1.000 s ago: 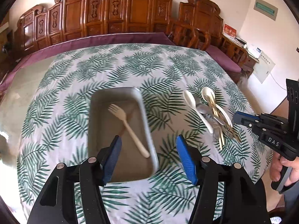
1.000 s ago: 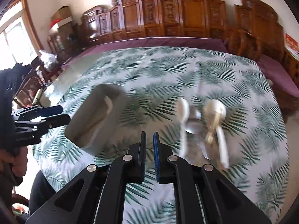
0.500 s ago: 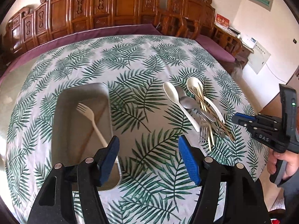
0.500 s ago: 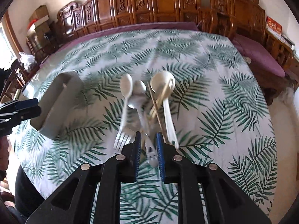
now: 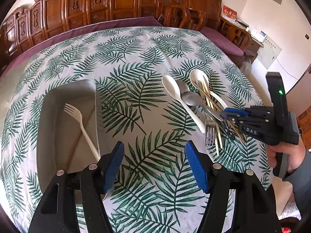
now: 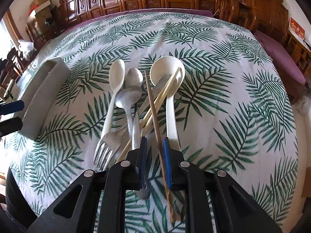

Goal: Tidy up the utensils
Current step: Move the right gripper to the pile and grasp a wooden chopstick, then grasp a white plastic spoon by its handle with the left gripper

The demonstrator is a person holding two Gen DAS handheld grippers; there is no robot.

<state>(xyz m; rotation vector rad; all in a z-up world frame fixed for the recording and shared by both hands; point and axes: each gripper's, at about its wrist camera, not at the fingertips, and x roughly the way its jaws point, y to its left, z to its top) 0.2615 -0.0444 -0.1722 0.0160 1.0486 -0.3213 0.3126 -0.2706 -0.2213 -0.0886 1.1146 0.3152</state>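
left hand-held gripper (image 5: 154, 164) wide open, blue pads well apart, holding nothing, hovering over the leaf-print cloth on the counter (image 5: 136, 62) just right of the grey tray (image 5: 46, 136). tray holds one white plastic fork (image 5: 81, 125), tines pointing far, handle toward the camera.

right hand-held gripper (image 6: 154, 162) low over the near end of the utensil pile, blue pads a narrow gap apart; a dark brown chopstick (image 6: 155, 116) runs through the gap, close to the right pad. cannot tell if it is pinched or just lying between. a metal handle end also shows under the left pad. white "das" lettering on the gripper body in the left wrist view, green light lit on its upright part.

pile lies right of the tray, well apart from it: metal fork (image 6: 107, 147) nearest, tines toward the camera; two metal spoons (image 6: 129, 97) overlapping, bowls far; white plastic spoon (image 6: 115, 89) on the left; white ladle-type spoon (image 6: 168, 81) on the right with a pair of pale chopsticks (image 6: 163, 95) lying across its bowl.

carved wooden chairs (image 5: 120, 5) along the far wall, red card with unreadable writing at far right.
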